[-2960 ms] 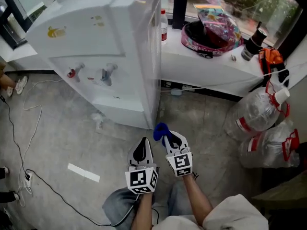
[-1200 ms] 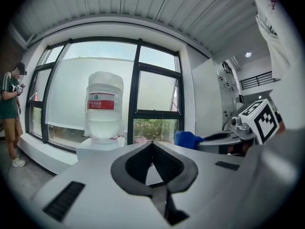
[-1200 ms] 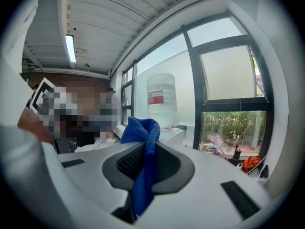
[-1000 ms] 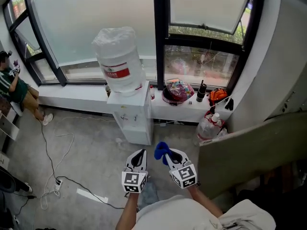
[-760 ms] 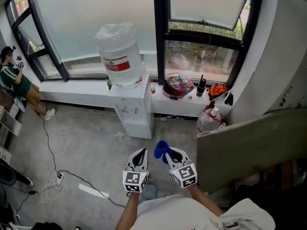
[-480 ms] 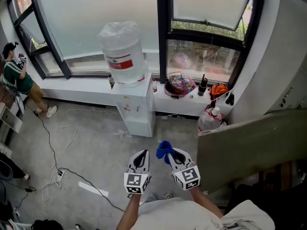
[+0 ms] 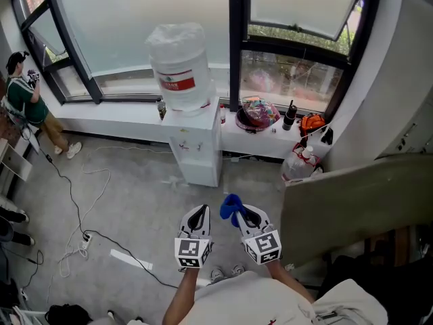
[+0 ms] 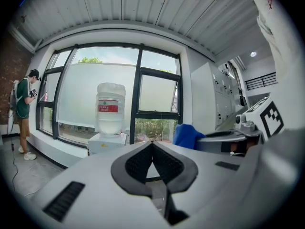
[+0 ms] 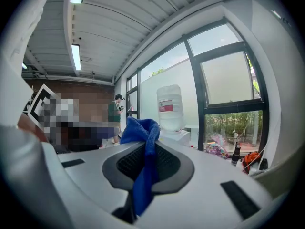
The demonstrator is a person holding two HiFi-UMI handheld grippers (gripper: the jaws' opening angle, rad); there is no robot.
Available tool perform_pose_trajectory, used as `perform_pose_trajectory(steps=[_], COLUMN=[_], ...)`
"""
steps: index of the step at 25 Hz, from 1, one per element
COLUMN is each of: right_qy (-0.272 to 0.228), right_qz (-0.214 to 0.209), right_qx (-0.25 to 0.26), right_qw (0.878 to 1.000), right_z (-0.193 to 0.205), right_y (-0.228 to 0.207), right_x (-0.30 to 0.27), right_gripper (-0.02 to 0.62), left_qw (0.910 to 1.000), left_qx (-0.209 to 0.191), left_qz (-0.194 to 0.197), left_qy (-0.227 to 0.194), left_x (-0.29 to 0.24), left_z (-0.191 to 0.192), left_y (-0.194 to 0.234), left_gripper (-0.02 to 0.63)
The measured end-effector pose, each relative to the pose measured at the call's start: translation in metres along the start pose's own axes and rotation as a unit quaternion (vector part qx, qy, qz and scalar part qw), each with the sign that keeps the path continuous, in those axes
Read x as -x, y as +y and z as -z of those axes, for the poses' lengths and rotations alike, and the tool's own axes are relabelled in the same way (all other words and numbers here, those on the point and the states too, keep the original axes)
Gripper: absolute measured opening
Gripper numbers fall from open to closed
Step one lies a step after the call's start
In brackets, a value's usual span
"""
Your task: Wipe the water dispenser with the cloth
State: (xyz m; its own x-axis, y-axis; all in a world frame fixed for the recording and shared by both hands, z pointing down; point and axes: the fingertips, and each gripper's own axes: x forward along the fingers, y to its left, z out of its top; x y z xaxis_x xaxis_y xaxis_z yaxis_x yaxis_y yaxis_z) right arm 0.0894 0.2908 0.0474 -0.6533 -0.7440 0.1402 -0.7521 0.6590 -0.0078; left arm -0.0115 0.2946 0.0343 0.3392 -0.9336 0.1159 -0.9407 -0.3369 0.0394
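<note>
The white water dispenser (image 7: 197, 144) stands against the window ledge with a large clear bottle (image 7: 180, 66) on top; it also shows far off in the left gripper view (image 8: 107, 138) and the right gripper view (image 9: 176, 136). My right gripper (image 7: 241, 213) is shut on a blue cloth (image 7: 231, 207), which sticks out past its tips (image 9: 142, 151). My left gripper (image 7: 198, 216) is shut with nothing in it (image 8: 152, 143). Both are held low, well short of the dispenser.
A white ledge (image 7: 267, 141) under the window carries a colourful helmet (image 7: 258, 112), a dark bottle (image 7: 289, 116) and an orange item (image 7: 312, 122). Bagged plastic bottles (image 7: 298, 165) sit by the wall. Cables (image 7: 74, 202) trail on the concrete floor. A person (image 7: 26, 93) stands at far left.
The view has pulled far back from the dispenser, which was close three seconds ago. Over the last second the scene drifts slightly; the grippers keep their hold and pose.
</note>
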Motion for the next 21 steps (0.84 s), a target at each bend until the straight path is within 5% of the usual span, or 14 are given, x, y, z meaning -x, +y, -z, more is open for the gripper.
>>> perform_pose_trajectory(steps=[21], right_qy=[0.007], right_qz=[0.005], right_qx=[0.013], right_qw=[1.000], right_z=[-0.005], right_y=[0.002], right_x=[-0.011], right_gripper=[0.049], left_qw=[0.9999], left_qx=[0.012], left_qz=[-0.006], left_qy=[-0.007], left_x=[-0.003], left_z=[-0.003], left_y=[0.008], left_gripper=[0.012])
